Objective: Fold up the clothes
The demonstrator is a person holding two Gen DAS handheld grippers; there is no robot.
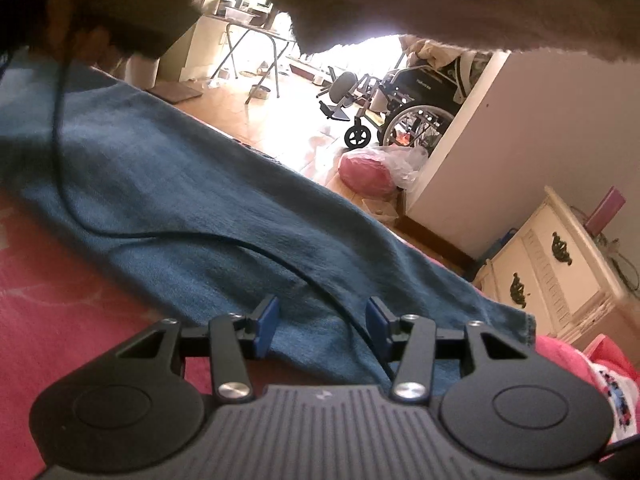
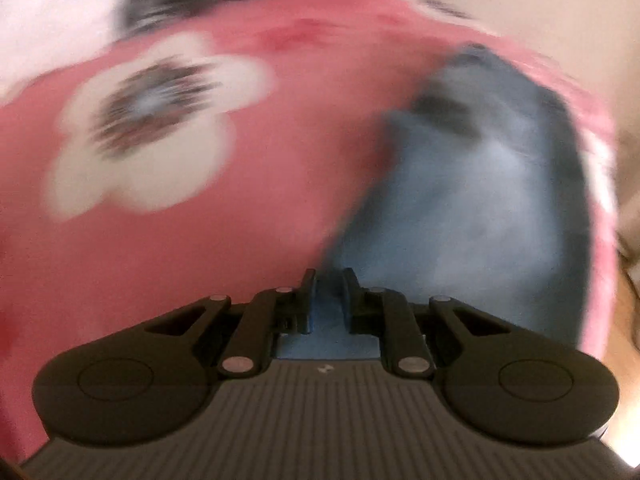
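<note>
Blue garment (image 1: 208,200): spread diagonally from upper left to lower right of the left wrist view, on the pink bed cover (image 1: 60,300). Soft, light, limp; no stiffness, prone to sagging and sliding on itself. Best taken at a hem or corner.

Left hand-held gripper (image 1: 322,330): jaws parted, nothing pinched, low centre of frame over the cloth, black cable (image 1: 160,234) crossing it.

Right hand-held gripper (image 2: 329,300): nearly closed, apparently clamping a blue fold (image 2: 480,200); view blurred.
</note>
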